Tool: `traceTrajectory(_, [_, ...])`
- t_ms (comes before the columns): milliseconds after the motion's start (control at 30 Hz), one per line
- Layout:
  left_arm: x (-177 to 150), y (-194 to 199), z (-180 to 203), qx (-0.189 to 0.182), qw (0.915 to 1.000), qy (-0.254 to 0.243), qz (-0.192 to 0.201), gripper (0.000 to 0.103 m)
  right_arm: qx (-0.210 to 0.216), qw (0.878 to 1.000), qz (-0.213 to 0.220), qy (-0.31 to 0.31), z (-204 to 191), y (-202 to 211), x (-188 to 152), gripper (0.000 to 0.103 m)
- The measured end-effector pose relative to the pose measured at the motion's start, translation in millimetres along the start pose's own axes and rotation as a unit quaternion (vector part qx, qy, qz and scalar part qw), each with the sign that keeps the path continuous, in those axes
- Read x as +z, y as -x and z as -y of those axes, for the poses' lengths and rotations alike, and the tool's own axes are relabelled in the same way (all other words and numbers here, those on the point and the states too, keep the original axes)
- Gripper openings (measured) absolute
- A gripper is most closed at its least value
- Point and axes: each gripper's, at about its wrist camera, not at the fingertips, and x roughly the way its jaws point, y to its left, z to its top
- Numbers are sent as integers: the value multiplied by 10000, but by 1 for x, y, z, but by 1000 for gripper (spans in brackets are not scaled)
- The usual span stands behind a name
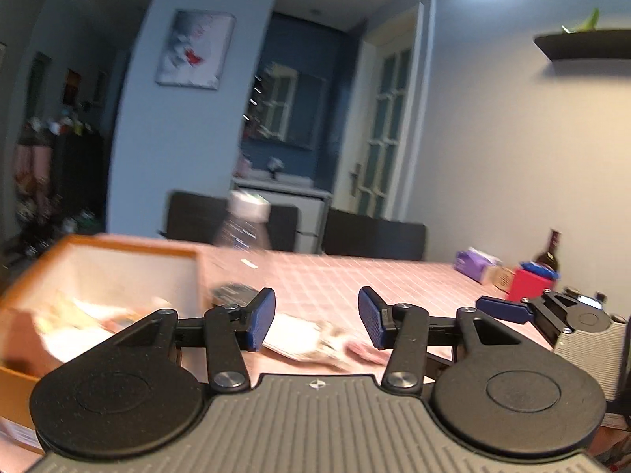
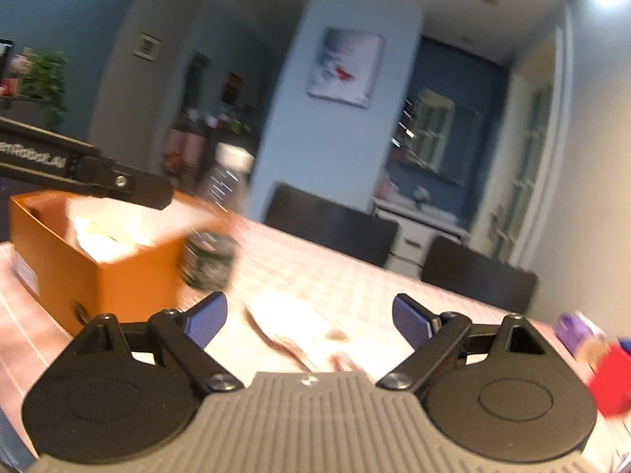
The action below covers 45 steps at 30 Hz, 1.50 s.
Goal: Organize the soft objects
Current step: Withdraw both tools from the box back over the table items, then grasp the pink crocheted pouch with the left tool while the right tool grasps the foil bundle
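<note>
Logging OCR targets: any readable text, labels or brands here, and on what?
"enRobot.AI", cut off at the frame edge: on the left claw body, right wrist view.
Bottle label: blurred, unreadable.
Orange box side sticker: too small.
Purple pack: unreadable.

Everything's pretty smeared here. The bottle [image 1: 244, 224] is a blur with its base hidden behind the left tool [image 1: 315, 317], and the flat packet [image 2: 292, 325] on the bench is too fuzzy to identify. What's inside the orange box [image 1: 47, 268] is just pale mush. The red box [image 2: 609, 384] gets cut off at the right wrist view's edge.
</note>
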Motion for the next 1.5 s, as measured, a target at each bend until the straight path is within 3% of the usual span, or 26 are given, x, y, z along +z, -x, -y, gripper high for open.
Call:
traceTrajectory(233, [-33,-45,36,-456,9975,-16,-542,53,-776,9934,-631,-558,49,-19,-39,89])
traceTrajectory(400, [-55,-76,57,-623,9938,-113,-918,54,-1478,9758,-1000,-1260,91,-44,-61,89])
traceTrajectory(600, [-67,-117,64,-624,9879,-166,-1407,54,-1915,9563,-1325,-1769,130,-74,-80,89])
traceTrajectory(900, [-77,-204,87,-534,9799,-48,-1923,63,-2070,9379,-1730,-2181,164,-121,-92,89])
traceTrajectory(1033, [-82,-232,82,-447,9742,355,-2183,66,-2001,9333,-1866,-2326,173,-132,-99,87])
traceTrajectory(1300, [-90,-260,79,-368,9660,700,-2460,83,-1939,9325,-2056,-2249,174,-145,-107,63])
traceTrajectory(1500, [-93,-272,82,-376,9642,787,-2506,83,-2023,9349,-2090,-2035,166,-145,-106,51])
